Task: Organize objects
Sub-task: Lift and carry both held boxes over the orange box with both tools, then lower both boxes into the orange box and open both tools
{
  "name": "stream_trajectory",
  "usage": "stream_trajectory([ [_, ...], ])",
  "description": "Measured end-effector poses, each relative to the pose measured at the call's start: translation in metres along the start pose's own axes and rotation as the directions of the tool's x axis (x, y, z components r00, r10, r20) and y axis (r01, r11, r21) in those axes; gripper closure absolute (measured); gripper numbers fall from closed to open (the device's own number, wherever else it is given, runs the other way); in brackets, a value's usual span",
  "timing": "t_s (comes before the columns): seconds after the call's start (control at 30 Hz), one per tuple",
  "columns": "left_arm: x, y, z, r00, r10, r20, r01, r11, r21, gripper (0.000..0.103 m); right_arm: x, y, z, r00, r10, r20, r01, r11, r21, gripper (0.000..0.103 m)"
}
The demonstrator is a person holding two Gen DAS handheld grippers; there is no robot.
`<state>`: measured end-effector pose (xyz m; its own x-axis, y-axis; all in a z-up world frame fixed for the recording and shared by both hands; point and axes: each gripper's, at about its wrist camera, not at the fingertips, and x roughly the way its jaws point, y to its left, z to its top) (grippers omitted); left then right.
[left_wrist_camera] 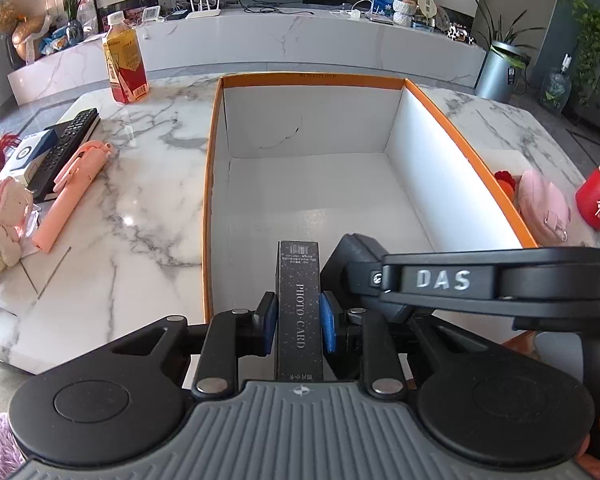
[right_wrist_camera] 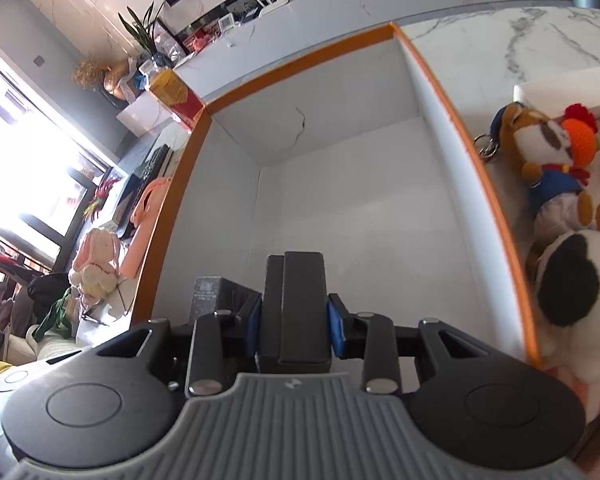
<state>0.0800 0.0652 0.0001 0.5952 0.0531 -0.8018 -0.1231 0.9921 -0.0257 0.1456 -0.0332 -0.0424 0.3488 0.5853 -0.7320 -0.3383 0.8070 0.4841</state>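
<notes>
Inside orange-rimmed box (left_wrist_camera: 466, 148), photo card pack (left_wrist_camera: 299, 308), black case (right_wrist_camera: 296, 304)

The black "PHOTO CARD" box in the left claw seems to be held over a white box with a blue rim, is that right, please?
Not quite: the rim is orange, not blue, as the left wrist view shows. The black "PHOTO CARD" box is indeed clamped in the left claw over the white box with an orange rim.

Daylight floods my views — the window (right_wrist_camera: 40, 168) at my right camera's left edge blows out white. A soft sheen sits on the marble table (left_wrist_camera: 140, 208). Fisheye bends every edge; focus stays fairly sharp — corners darken.
</notes>
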Motion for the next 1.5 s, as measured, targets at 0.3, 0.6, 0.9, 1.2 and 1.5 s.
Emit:
stream_trajectory([
  [0.3, 0.002, -0.003, -0.001, 1.0, 0.007, -0.019, -0.007, 1.0, 0.028, 0.076, 0.011, 0.006, -0.004, 0.999, 0.014, -0.044, -0.014, 1.0, -0.016, 0.067],
  [0.6, -0.034, 0.025, -0.007, 0.994, -0.102, 0.035, 0.104, 0.994, -0.038, 0.051, 0.004, 0.007, -0.006, 1.0, -0.002, -0.027, 0.0, 0.999, -0.048, 0.067],
  [0.9, -0.051, 0.064, -0.007, 0.976, -0.157, 0.15, 0.186, 0.961, -0.203, 0.058, 0.011, 0.026, -0.009, 1.0, -0.028, -0.008, 0.027, 0.991, -0.131, 0.067],
  [1.2, -0.032, 0.087, -0.013, 0.973, -0.206, 0.104, 0.228, 0.927, -0.297, 0.071, 0.02, 0.051, -0.015, 0.997, -0.076, -0.011, 0.071, 0.972, -0.223, 0.067],
  [1.5, -0.032, 0.094, -0.018, 0.96, -0.253, 0.119, 0.278, 0.899, -0.339, 0.08, 0.028, 0.05, -0.012, 0.991, 0.023, -0.131, -0.036, 0.995, -0.097, 0.059],
])
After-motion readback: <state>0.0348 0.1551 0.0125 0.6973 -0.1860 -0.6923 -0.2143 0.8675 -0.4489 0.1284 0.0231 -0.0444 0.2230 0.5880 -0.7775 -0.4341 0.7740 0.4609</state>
